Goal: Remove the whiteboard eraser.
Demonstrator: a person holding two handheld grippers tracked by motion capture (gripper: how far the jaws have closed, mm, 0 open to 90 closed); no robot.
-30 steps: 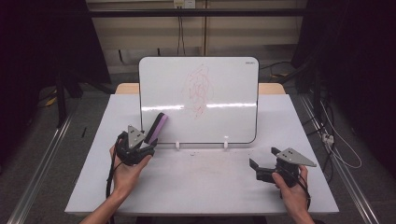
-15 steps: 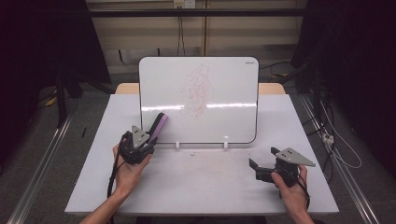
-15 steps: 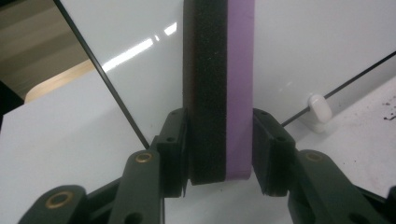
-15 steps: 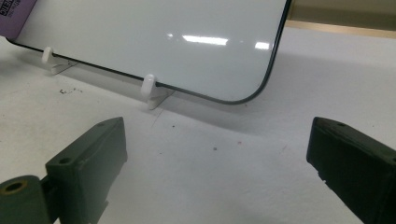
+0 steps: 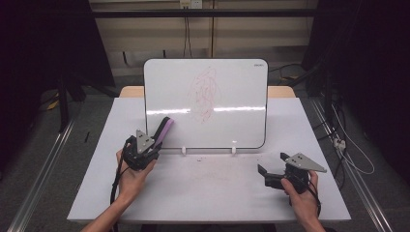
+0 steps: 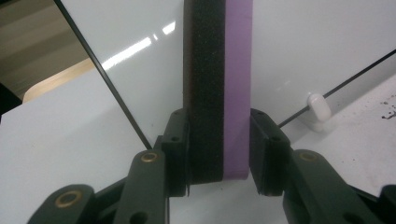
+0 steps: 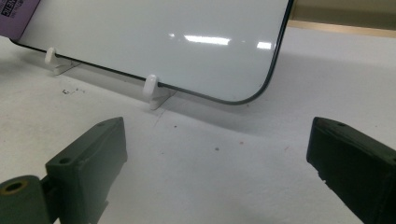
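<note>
From the high view, the eraser (image 5: 163,131) is seen clamped in the left gripper (image 5: 153,144), rising ahead of its jaws and leaning toward the lower left corner of the whiteboard (image 5: 232,101), where a red scribble (image 5: 205,94) stands farther up and to the right. The jaws have just been closing, with the eraser between them. The right gripper (image 5: 270,170) rests well apart on the table (image 5: 203,188), released.

In the left gripper view, the eraser (image 6: 219,88) is pinched across its thickness: the black felt against one pad, the purple back against the other.

In the right gripper view, the wide-set jaws hold nothing, and the whiteboard (image 7: 154,42) stands beyond them.

The eraser is judged light and stiff-backed; its felt side is likely to give a little, so a grip low across both faces should hold.
</note>
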